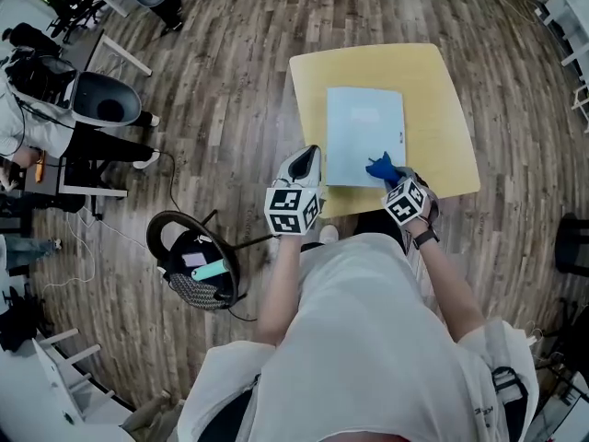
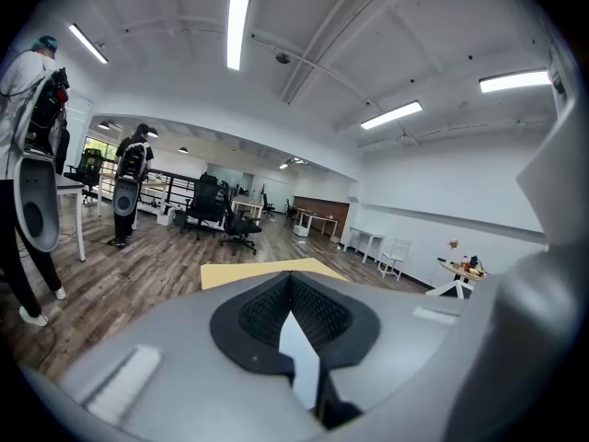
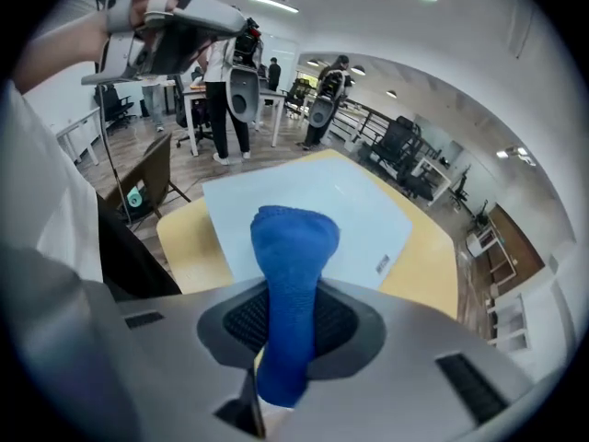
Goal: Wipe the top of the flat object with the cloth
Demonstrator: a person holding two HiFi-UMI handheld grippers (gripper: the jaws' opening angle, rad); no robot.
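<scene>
A pale blue flat sheet (image 1: 364,134) lies on the small yellow table (image 1: 451,127); it also fills the middle of the right gripper view (image 3: 313,210). My right gripper (image 1: 402,191) is shut on a blue cloth (image 1: 381,168), which sticks out past the jaws (image 3: 293,247) over the sheet's near edge. Whether the cloth touches the sheet I cannot tell. My left gripper (image 1: 299,184) is held up beside the table's near left corner, shut with nothing in it (image 2: 299,339). It points across the room, with only a strip of the yellow table (image 2: 267,273) below it.
A black round stool (image 1: 195,263) with small items on it stands on the wood floor to my left. People with gear (image 1: 37,99) and office chairs (image 2: 221,212) are farther left. White tables (image 2: 386,247) line the far wall.
</scene>
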